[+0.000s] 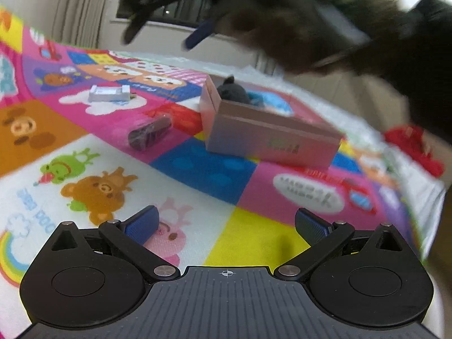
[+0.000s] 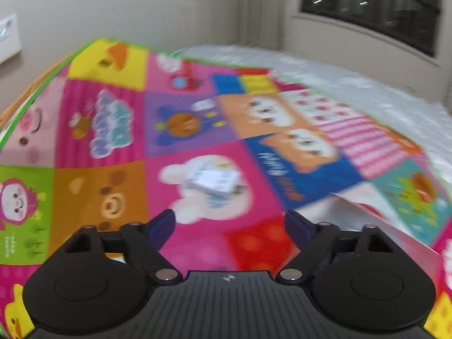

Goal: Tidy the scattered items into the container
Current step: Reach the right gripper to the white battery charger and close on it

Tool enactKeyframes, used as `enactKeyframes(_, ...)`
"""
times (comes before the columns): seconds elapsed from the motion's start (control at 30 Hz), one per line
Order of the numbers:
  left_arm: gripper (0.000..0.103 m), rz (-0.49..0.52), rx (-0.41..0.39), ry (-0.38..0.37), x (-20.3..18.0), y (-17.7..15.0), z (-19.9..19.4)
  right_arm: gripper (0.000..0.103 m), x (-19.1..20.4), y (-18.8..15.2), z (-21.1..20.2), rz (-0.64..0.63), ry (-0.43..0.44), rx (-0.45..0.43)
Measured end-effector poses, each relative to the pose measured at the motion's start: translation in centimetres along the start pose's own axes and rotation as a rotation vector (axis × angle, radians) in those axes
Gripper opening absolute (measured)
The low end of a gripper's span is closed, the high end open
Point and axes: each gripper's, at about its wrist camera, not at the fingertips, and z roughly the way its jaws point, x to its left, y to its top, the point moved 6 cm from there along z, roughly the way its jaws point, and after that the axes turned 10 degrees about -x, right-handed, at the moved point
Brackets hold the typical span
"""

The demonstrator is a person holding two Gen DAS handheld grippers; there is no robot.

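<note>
My left gripper (image 1: pixel 226 226) and right gripper (image 2: pixel 229 226) are both spread and empty; the pink box (image 1: pixel 268 132) holds perhaps a grey toy (image 1: pixel 233 91); a white packet (image 2: pixel 213 180) lies on the mat (image 1: pixel 197 169).

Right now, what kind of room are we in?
Probably a bedroom: a colourful cartoon-animal play mat lies over what looks like a white quilted mattress, with a dark window and pale curtain behind.

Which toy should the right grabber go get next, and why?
Probably the small white block: the right gripper is open, empty, and the block lies straight ahead on the mat, outside the pink box. Ease forward and down toward it.
</note>
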Motion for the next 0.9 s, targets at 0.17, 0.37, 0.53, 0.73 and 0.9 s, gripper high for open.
enactKeyframes(0.17, 0.103, -0.104, -0.028, -0.049, 1.1, 0.2, -0.4, 0.103, 1.9, 1.0, 8.6, -0.007, -0.025, 0.061)
enactKeyframes(0.37, 0.103, -0.103, -0.029, -0.051, 1.1, 0.2, -0.4, 0.103, 3.3, -0.4, 15.7, -0.178, -0.122, 0.065)
enactKeyframes(0.53, 0.103, -0.092, -0.028, -0.047, 1.0, 0.3, -0.5, 0.101, 3.3, -1.8, 17.1, -0.207, -0.104, 0.062)
enactKeyframes(0.73, 0.103, -0.082, -0.026, -0.040, 1.0, 0.2, -0.4, 0.033, 2.8, -1.5, 14.5, -0.181, -0.078, 0.070)
enactKeyframes(0.9, 0.103, -0.073, -0.027, -0.035, 0.9, 0.2, -0.6, 0.025, 3.0, -4.1, 10.1, -0.183, -0.008, 0.141)
